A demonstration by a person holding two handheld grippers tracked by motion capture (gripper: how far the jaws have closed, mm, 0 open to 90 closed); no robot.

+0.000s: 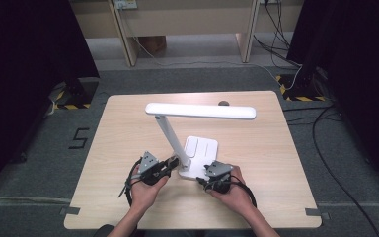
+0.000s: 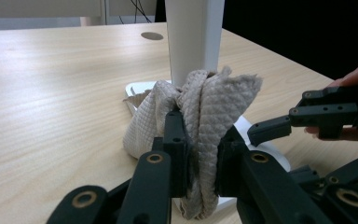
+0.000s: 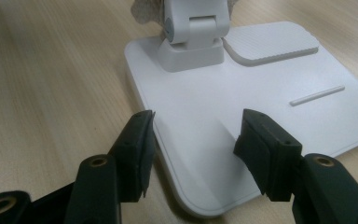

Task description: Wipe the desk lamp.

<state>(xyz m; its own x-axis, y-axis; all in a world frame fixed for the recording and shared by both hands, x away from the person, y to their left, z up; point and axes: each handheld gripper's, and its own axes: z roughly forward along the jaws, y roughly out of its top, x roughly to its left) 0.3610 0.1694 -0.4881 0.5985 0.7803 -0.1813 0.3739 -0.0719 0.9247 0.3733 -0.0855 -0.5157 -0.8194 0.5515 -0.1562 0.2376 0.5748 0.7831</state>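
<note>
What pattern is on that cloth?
The cloth is beige with a small quilted diamond pattern, clearest in the left gripper view.

A light wooden table [image 1: 128, 148] with rounded corners stands on grey carpeted floor [image 1: 177, 76]. On it, towards the near middle, sits the flat white base [image 1: 202, 148] of a desk lamp [image 1: 200, 111], its near corner overhanging nothing and resting flush on the wood. A small dark round spot [image 1: 223, 103], possibly a cable hole, marks the far edge. The table's near corners carry grey brackets [image 1: 70, 211].
</note>
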